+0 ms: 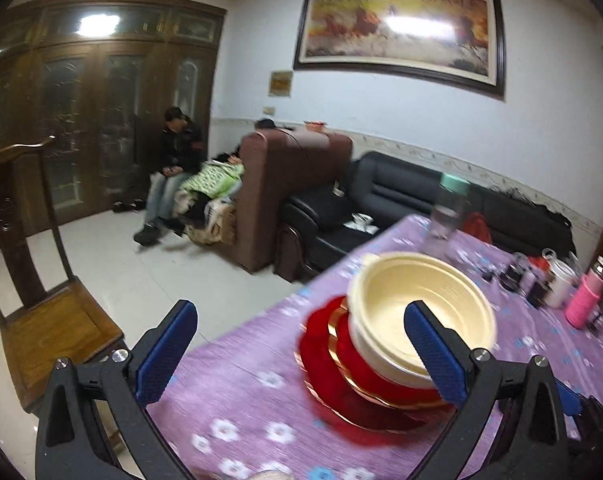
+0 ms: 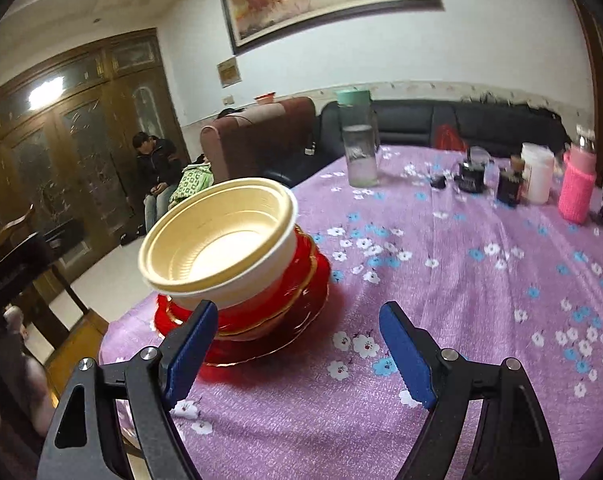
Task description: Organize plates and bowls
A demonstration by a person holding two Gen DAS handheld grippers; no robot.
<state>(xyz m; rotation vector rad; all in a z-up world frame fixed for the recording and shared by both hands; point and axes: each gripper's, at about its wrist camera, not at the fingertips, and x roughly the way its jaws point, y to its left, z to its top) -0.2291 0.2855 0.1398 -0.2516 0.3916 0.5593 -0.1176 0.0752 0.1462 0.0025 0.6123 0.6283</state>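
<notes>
Left wrist view: your left gripper (image 1: pixel 301 344) has jaws spread wide, empty, its right finger in front of the cream bowls (image 1: pixel 417 304). These sit nested on red plates (image 1: pixel 341 380), stacked near the edge of the purple floral tablecloth (image 1: pixel 241 380). Your right gripper (image 2: pixel 297 352) is likewise spread and empty, beside the stack. Beyond stand a water bottle (image 2: pixel 357 140) and a pink flask (image 2: pixel 577 184).

Cream bowls nested on red plates, near the tablecloth's corner

Two cream bowls (image 2: pixel 221 248) sit nested, open side up, atop a stack of red plates (image 2: pixel 297 312) with gold rims (how many plates cannot be told), all resting on the purple flowered tablecloth (image 2: pixel 461 300). The bowls lean slightly and sit off-centre on the plates, whose rims are not squarely aligned.
</notes>
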